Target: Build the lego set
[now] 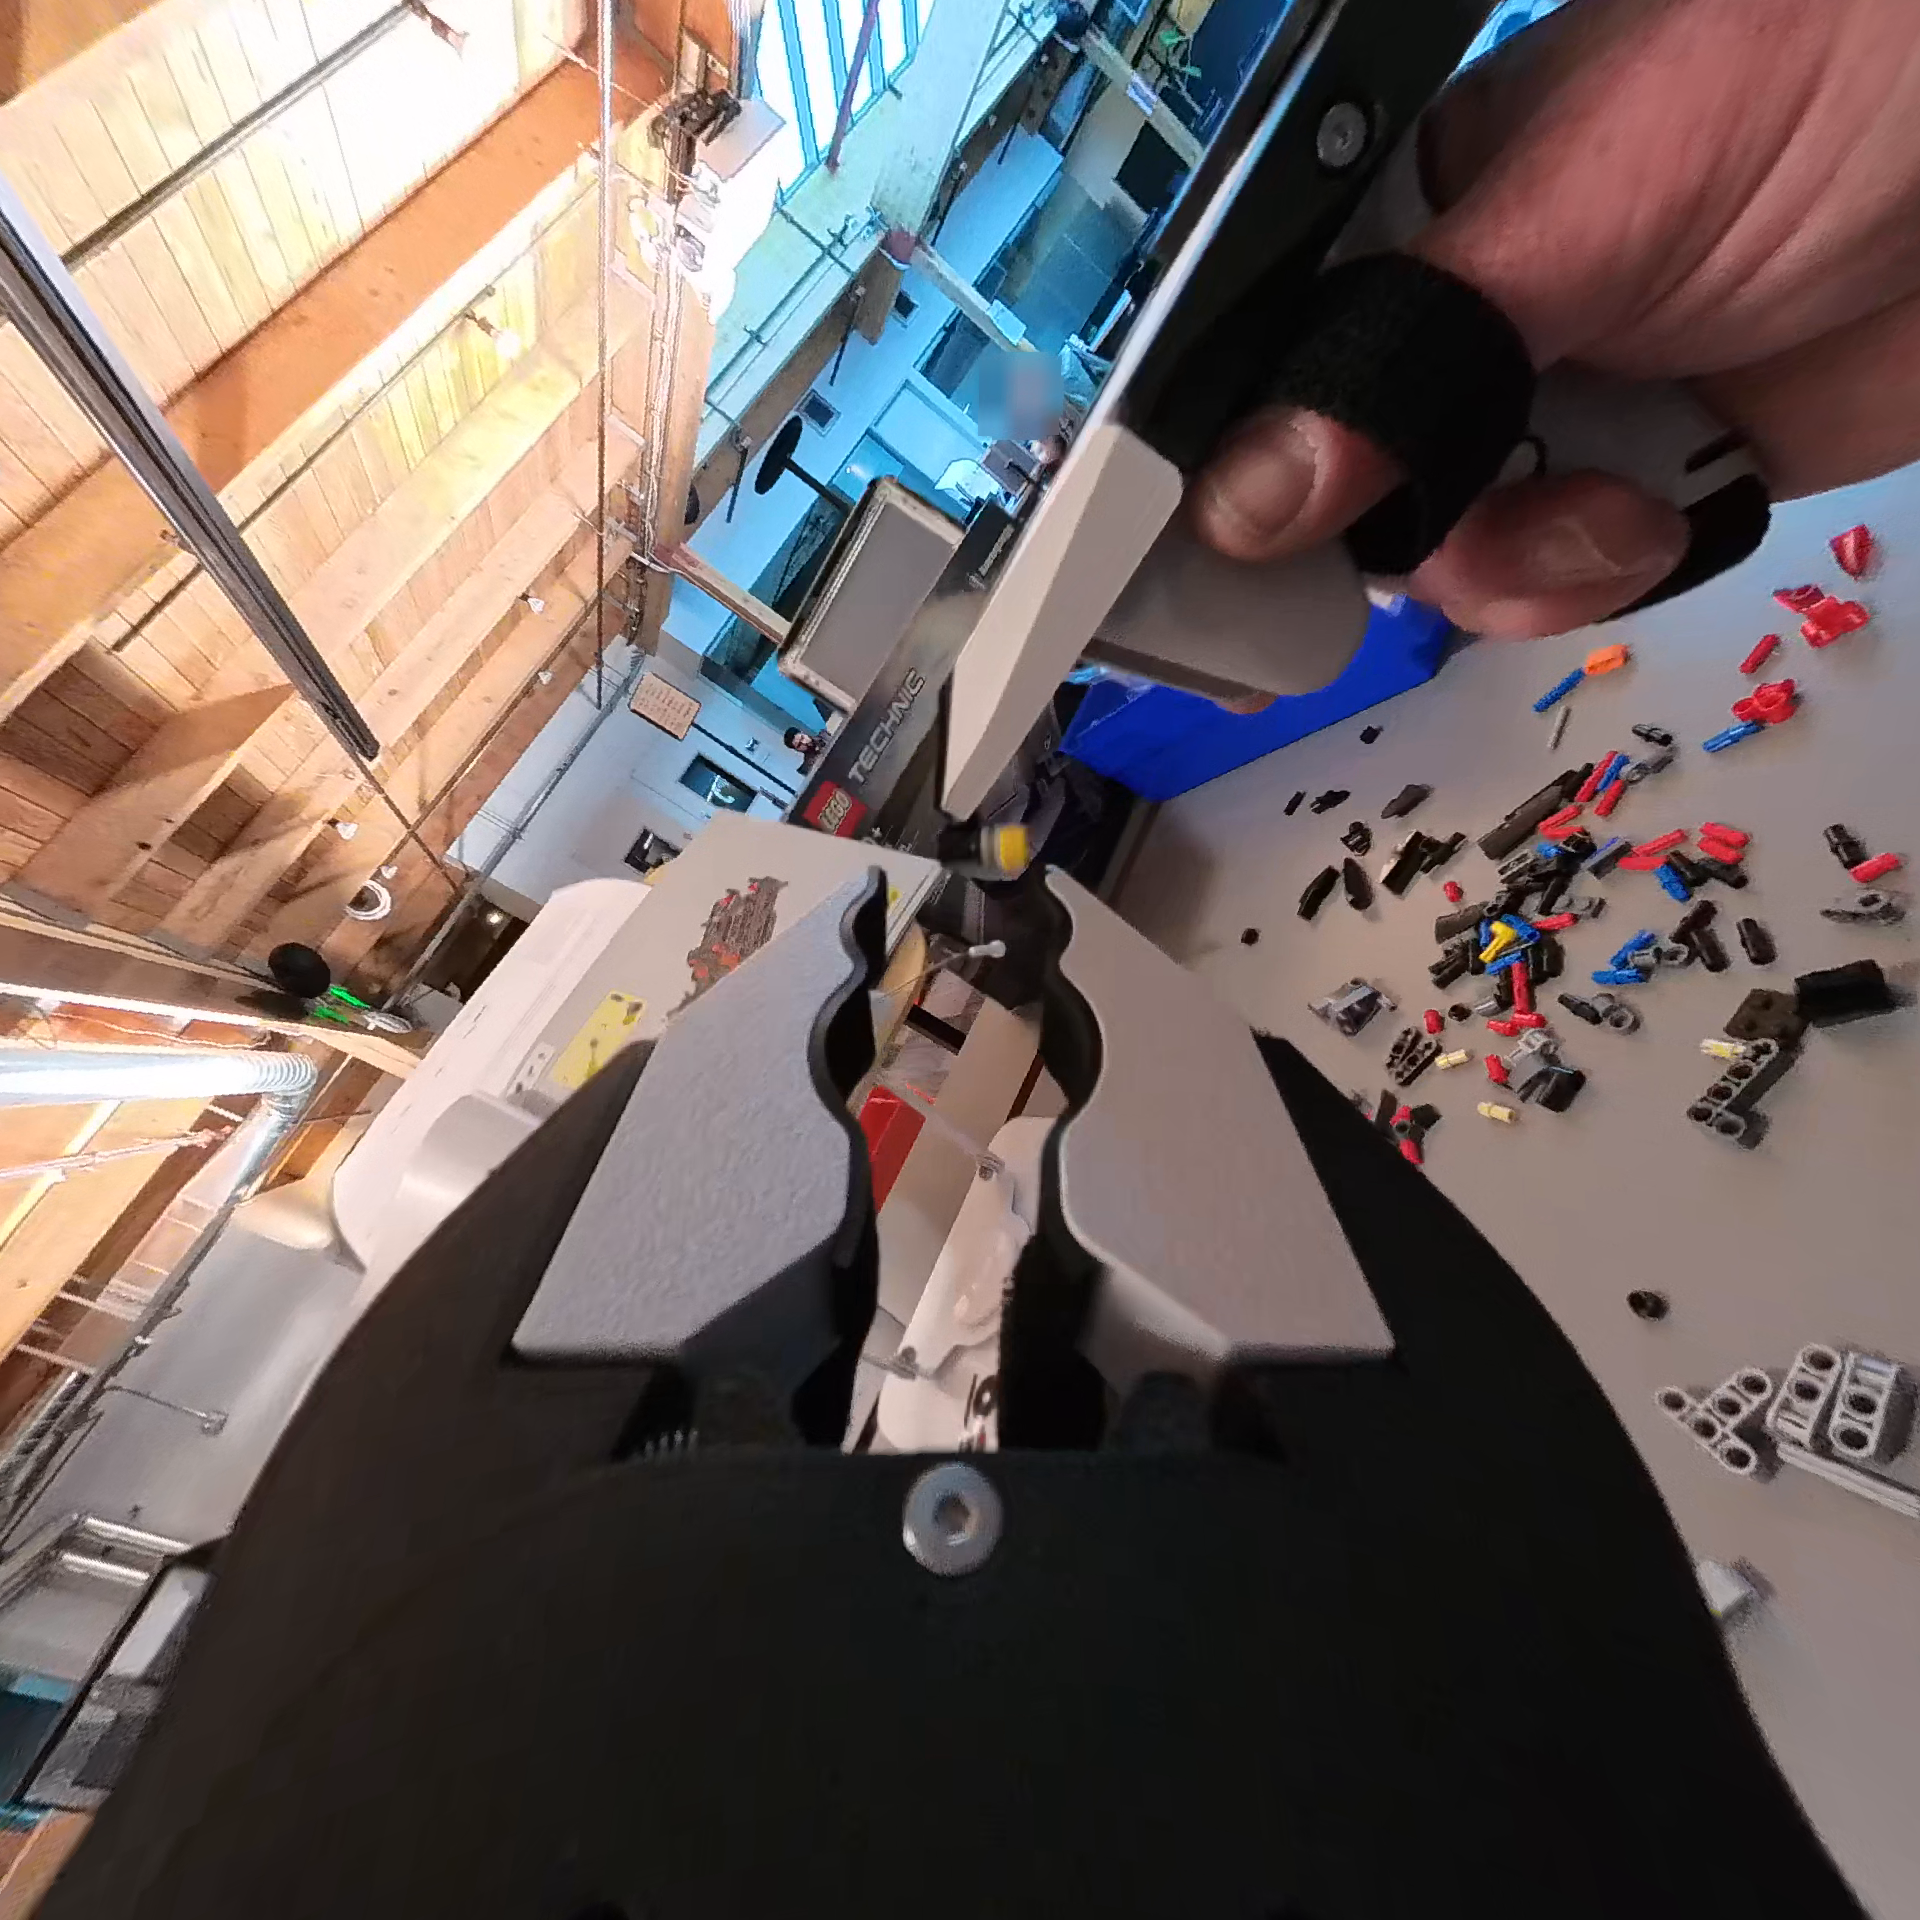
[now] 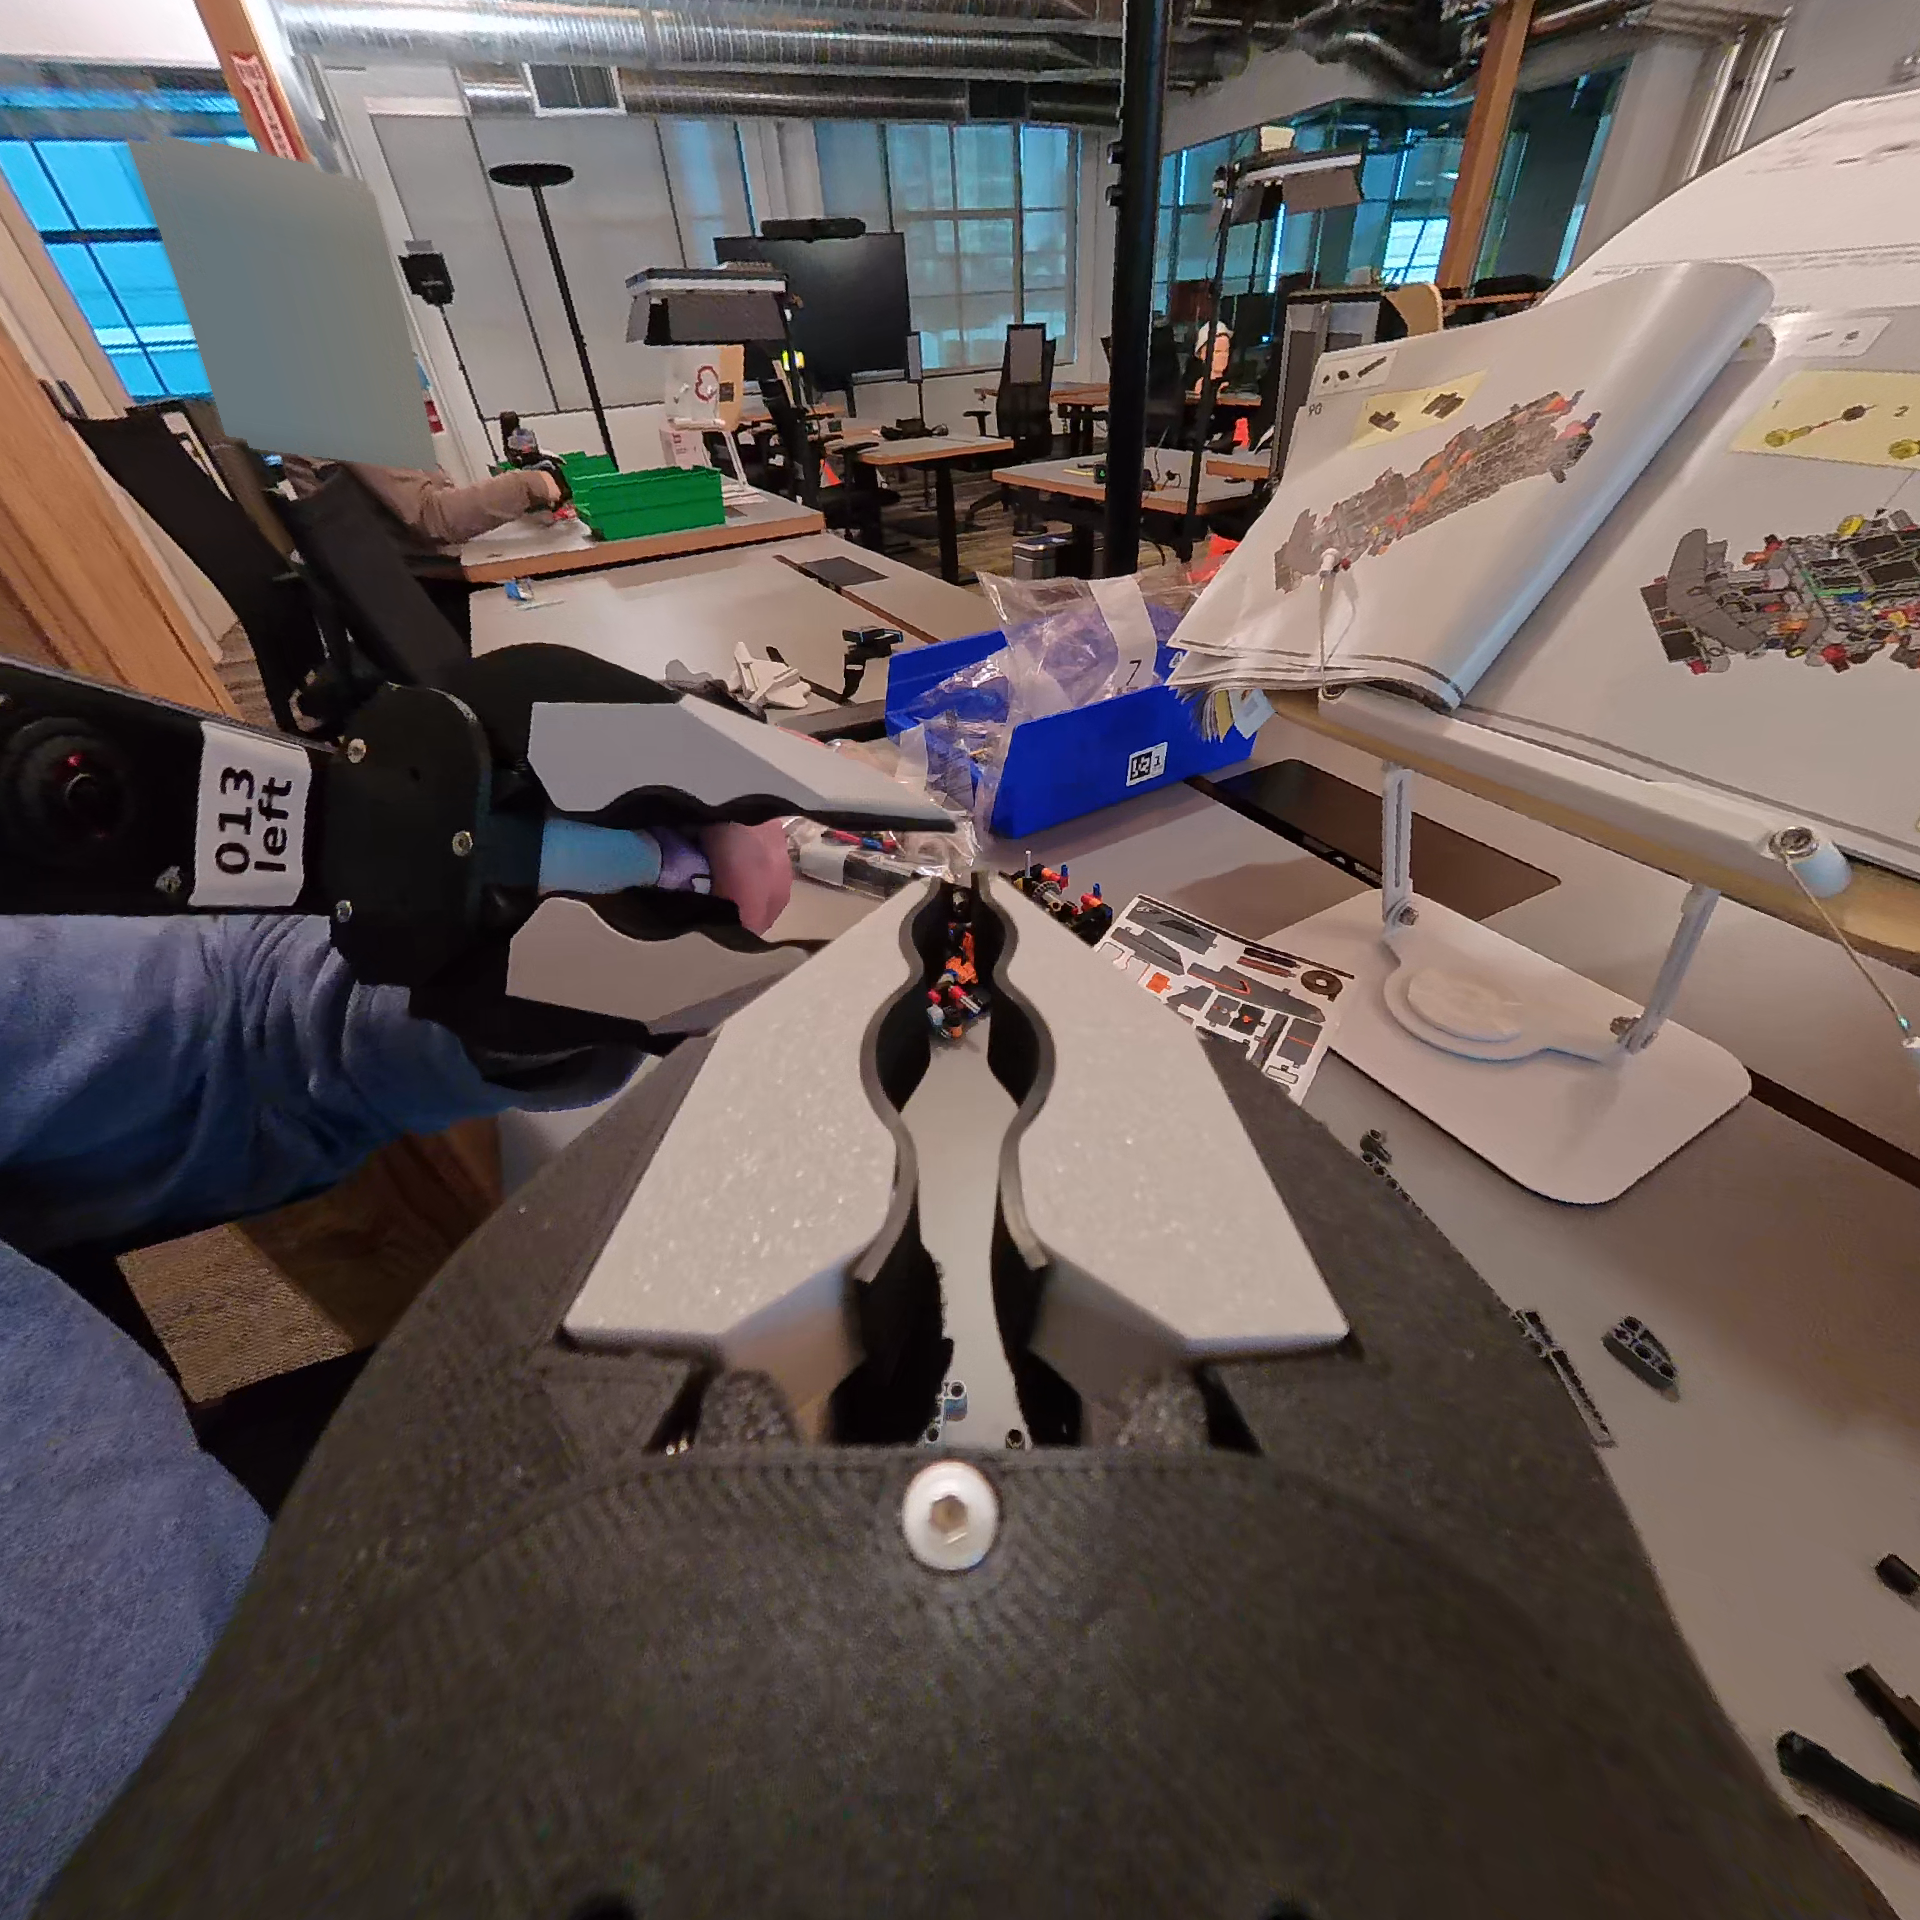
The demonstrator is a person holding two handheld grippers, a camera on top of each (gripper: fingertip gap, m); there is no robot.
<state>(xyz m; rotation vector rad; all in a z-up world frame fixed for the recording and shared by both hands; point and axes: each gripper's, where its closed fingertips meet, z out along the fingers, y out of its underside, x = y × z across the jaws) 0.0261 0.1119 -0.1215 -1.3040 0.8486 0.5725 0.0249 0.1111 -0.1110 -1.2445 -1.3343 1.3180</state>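
Above the table [image 1: 1558, 1195], the right gripper [image 1: 951, 805] is pinching a yellow-tipped pin [image 1: 992, 844]; left gripper [image 1: 966, 894] is gaping, and should be closing squarely.

**Bright daylight, strong fisheye bend**

Both views are bright, with cool blue daylight from the large paned windows [image 2: 971, 244]. The wooden ceiling beams [image 1: 312, 343] glow warm. Edges curve strongly. The scattered small plastic bricks [image 1: 1538, 935] look slightly soft; near black gripper bodies are unsharp.
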